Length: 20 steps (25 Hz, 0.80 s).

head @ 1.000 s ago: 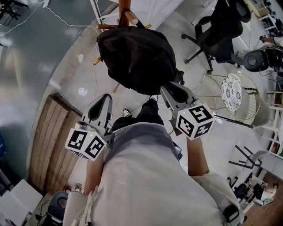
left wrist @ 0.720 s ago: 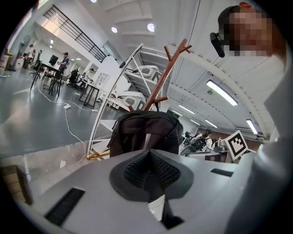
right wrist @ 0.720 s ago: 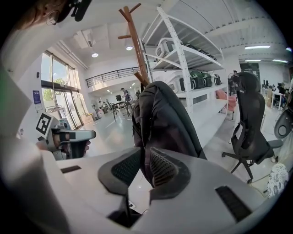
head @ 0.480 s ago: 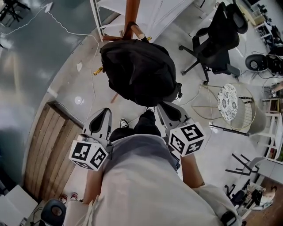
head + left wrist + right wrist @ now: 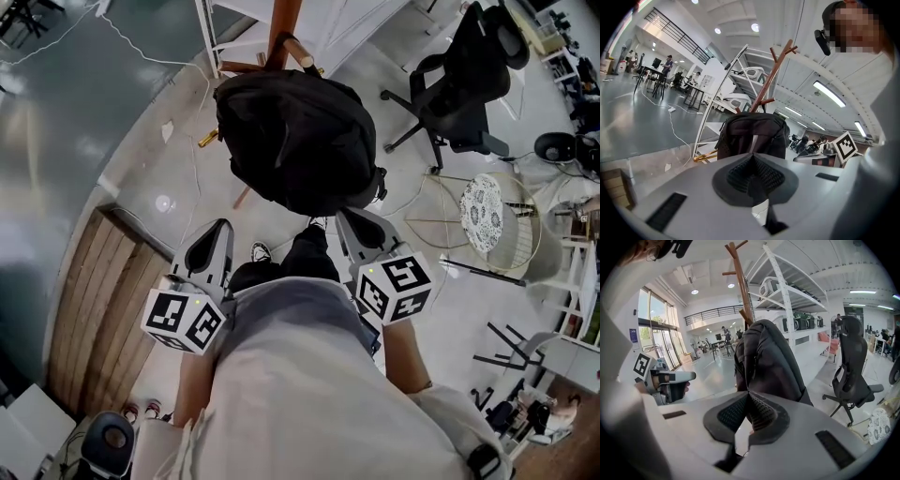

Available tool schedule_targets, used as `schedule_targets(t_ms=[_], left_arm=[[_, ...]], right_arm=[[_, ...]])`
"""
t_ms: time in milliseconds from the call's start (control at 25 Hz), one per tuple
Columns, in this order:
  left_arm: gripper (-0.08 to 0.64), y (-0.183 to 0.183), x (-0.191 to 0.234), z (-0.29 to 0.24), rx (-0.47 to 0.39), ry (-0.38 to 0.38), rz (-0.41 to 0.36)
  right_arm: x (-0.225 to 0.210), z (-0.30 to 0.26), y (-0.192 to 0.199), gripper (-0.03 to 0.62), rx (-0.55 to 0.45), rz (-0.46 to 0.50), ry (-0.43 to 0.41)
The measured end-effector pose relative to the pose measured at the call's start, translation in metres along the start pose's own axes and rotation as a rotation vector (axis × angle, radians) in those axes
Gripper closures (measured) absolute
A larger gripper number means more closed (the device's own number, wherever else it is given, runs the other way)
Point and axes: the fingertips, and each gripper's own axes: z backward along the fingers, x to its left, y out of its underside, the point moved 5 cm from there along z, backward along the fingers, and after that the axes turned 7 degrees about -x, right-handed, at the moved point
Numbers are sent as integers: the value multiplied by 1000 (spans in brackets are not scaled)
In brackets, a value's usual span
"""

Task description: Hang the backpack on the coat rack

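Observation:
The black backpack (image 5: 295,141) hangs from a peg of the brown wooden coat rack (image 5: 281,37), clear of the floor. It fills the middle of the left gripper view (image 5: 752,136) and of the right gripper view (image 5: 768,362), with the coat rack (image 5: 743,282) rising behind it. My right gripper (image 5: 354,217) sits just under the bag's lower right corner, apart from it. Its jaws have just been closing and now stand shut with nothing between them (image 5: 748,394). My left gripper (image 5: 217,230) hangs lower left of the bag, shut and empty (image 5: 752,157).
A black office chair (image 5: 469,84) stands to the right. A round white wire table (image 5: 492,202) is below it. A wooden panel (image 5: 103,300) lies on the floor at left. White shelving (image 5: 797,291) stands behind the rack. A cable (image 5: 141,47) runs across the grey floor.
The right gripper's jaws have come together and its tip has drawn slightly back from the bag's underside. The backpack stays hanging on the rack. The left gripper has hardly moved.

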Motion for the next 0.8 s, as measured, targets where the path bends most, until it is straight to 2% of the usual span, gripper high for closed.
schedule_targets(t_ms=[280, 800], left_arm=[[554, 6, -4, 1, 19, -11, 13], [554, 5, -10, -2, 23, -7, 4]], right_arm=[[-7, 0, 7, 583, 47, 51, -1], [-6, -3, 6, 583, 68, 87, 1]])
